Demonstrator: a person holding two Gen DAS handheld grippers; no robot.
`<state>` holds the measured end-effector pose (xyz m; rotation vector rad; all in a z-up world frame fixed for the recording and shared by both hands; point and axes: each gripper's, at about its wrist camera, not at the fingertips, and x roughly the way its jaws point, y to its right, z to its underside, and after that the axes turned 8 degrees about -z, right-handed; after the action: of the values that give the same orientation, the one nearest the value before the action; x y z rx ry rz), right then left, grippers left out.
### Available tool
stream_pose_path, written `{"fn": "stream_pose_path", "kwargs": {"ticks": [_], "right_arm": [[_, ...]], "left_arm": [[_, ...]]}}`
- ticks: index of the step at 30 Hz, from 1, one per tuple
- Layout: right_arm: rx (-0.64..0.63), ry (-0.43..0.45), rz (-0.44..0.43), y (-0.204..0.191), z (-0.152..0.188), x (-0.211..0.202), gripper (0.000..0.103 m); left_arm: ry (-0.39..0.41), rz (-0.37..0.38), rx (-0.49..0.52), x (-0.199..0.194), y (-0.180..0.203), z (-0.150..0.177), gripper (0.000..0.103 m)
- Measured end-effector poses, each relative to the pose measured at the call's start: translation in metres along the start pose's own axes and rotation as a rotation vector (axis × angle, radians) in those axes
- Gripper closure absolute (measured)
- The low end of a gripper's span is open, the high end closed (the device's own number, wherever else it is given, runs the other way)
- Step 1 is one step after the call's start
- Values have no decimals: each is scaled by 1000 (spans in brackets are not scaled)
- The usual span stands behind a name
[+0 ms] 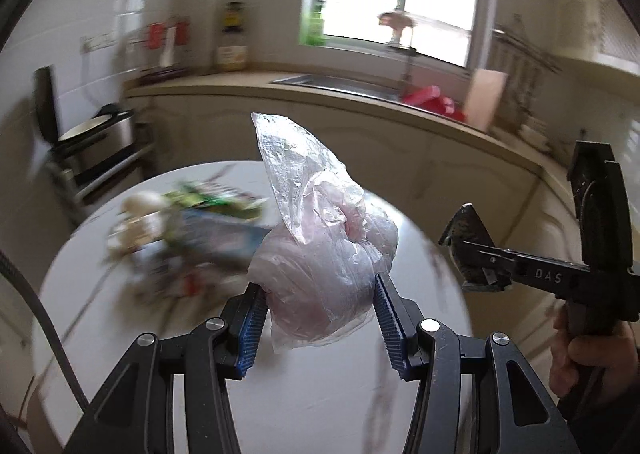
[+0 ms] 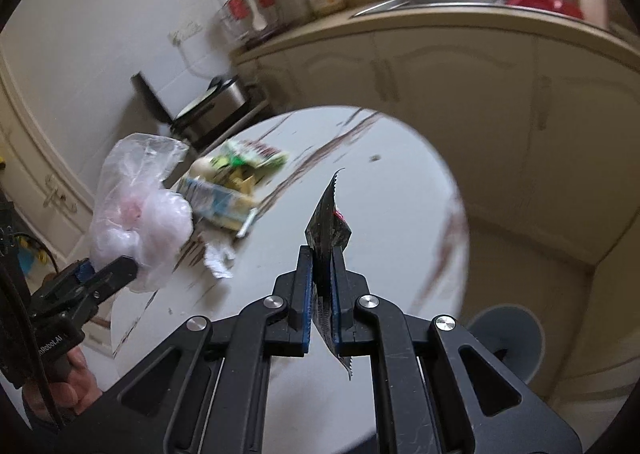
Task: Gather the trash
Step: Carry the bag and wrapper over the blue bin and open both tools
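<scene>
Gripping plastic bag (image 1: 320, 254) in left jaws | right jaws pinch dark wrapper (image 2: 330, 230)

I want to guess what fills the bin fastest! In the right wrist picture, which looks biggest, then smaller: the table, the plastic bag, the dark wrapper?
1. Table, by far.
2. Plastic bag.
3. Dark wrapper, though it sits nearer the camera, so its true size is unsure.

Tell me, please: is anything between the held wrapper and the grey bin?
Nothing visible. The right gripper holds the wrapper above the table; the bin stands on the floor beyond the table's edge, with only open space between.
</scene>
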<state>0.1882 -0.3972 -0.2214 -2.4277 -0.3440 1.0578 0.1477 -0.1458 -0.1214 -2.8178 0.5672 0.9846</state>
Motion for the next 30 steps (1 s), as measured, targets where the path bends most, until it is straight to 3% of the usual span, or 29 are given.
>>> {"fn": "stream_pose_path", "kwargs": {"ticks": [7, 15, 20, 21, 24, 26, 30], "right_arm": [[108, 65, 141, 78, 6, -63, 96], [272, 31, 259, 186, 37, -86, 96], [349, -41, 245, 238, 64, -60, 96], [374, -71, 241, 255, 74, -47, 96], [443, -127, 221, 287, 97, -22, 96], [476, -130, 212, 296, 106, -17, 94], [527, -111, 201, 309, 118, -17, 93]], "left_arm": [[-53, 173, 116, 45, 85, -10, 55], [-191, 286, 194, 110, 159, 3, 55], [-314, 263, 255, 158, 195, 25, 56], [-267, 198, 326, 157, 207, 32, 55], [-358, 237, 339, 175, 221, 41, 55], [-362, 217, 398, 183, 231, 49, 55], [-462, 200, 430, 226, 247, 67, 54]]}}
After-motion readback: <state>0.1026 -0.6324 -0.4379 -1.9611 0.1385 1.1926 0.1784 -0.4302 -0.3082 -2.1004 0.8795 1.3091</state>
